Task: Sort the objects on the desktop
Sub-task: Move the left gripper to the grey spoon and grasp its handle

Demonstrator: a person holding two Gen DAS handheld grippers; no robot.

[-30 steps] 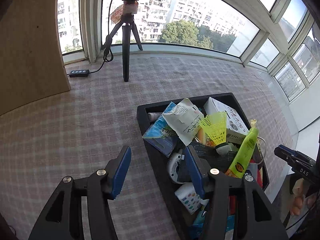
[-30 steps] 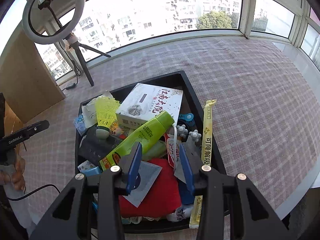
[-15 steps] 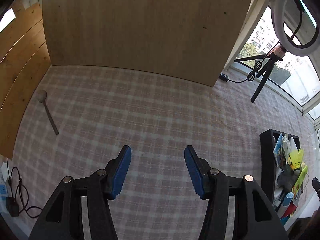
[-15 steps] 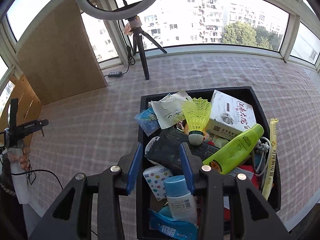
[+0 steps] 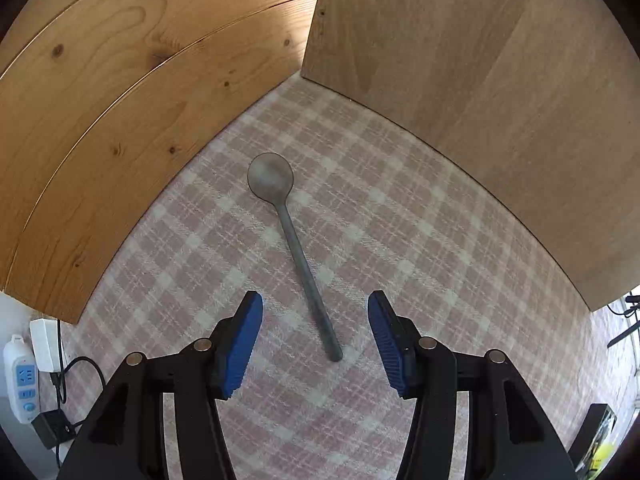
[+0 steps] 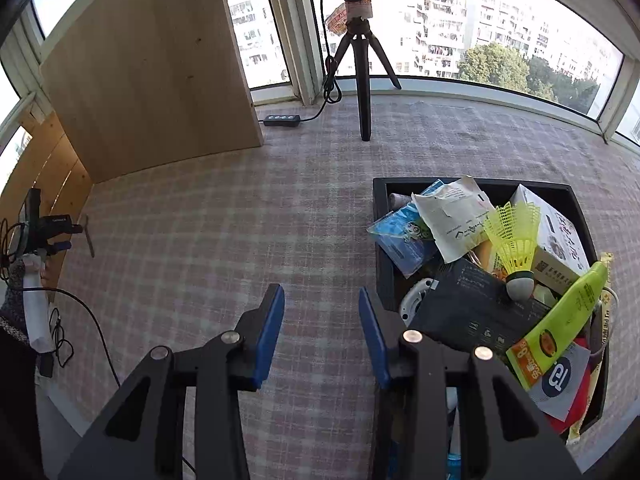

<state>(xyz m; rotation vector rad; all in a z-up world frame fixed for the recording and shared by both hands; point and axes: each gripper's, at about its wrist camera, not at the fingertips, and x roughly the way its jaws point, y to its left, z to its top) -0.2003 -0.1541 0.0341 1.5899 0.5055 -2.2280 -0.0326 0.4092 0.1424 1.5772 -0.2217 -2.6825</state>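
A grey spoon (image 5: 294,240) lies on the pink checked tablecloth (image 5: 400,240), bowl toward the wooden corner. My left gripper (image 5: 315,338) is open and empty, its blue pads either side of the handle's near end, slightly above it. My right gripper (image 6: 321,334) is open and empty over bare cloth, just left of a black tray (image 6: 382,264) heaped with items: a yellow shuttlecock (image 6: 514,240), a green tube (image 6: 560,320), a white box (image 6: 560,240), a dark packet (image 6: 468,312). The left gripper also shows far left in the right wrist view (image 6: 60,232).
Wooden boards (image 5: 120,100) and a light panel (image 5: 500,80) wall the corner behind the spoon. A power strip (image 5: 22,380) and cables lie past the table's left edge. A ring-light tripod (image 6: 362,60) and black power strip (image 6: 282,120) stand by the windows.
My left gripper has swung from the tray across the table to the spoon in the wooden corner. My right gripper has moved left off the tray onto bare cloth.
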